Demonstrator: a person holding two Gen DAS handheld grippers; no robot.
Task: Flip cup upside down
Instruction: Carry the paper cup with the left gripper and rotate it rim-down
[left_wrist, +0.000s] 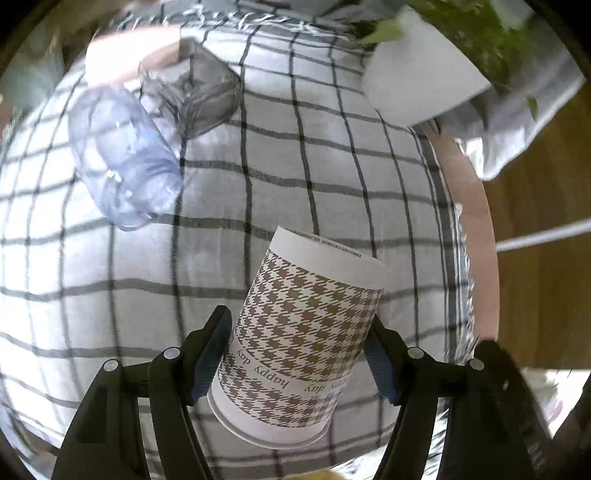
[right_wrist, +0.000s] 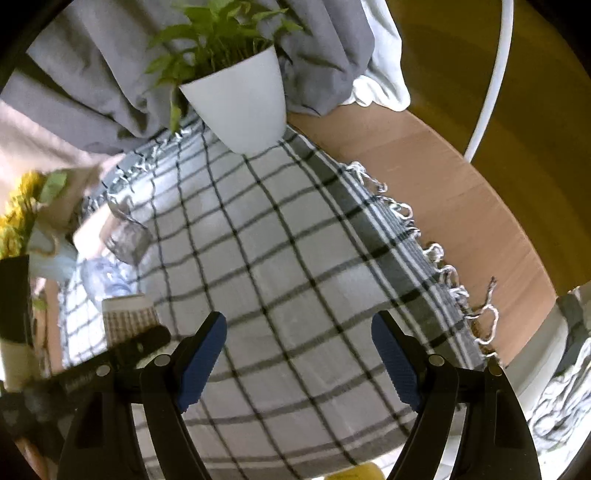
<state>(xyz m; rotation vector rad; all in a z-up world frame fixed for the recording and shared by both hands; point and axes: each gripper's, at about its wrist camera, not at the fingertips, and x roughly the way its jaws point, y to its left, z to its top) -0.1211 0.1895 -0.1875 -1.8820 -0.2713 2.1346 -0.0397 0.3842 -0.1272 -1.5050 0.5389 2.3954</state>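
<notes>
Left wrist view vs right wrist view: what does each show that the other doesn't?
Left wrist only: the left tongs shut on the houndstooth paper cup, "happy day" lettering legible upside down.

Right wrist only: the right tongs open with nothing between them, yellow flowers, the cloth's fringed edge.

Both: checked tablecloth, white plant pot, blue glass, grey glass, and the paper cup.

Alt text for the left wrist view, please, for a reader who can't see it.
The left gripper clamps a houndstooth paper cup, tilted above a checked tablecloth. Farther off on the cloth stand a bluish glass, a grey glass and a white plant pot.
</notes>
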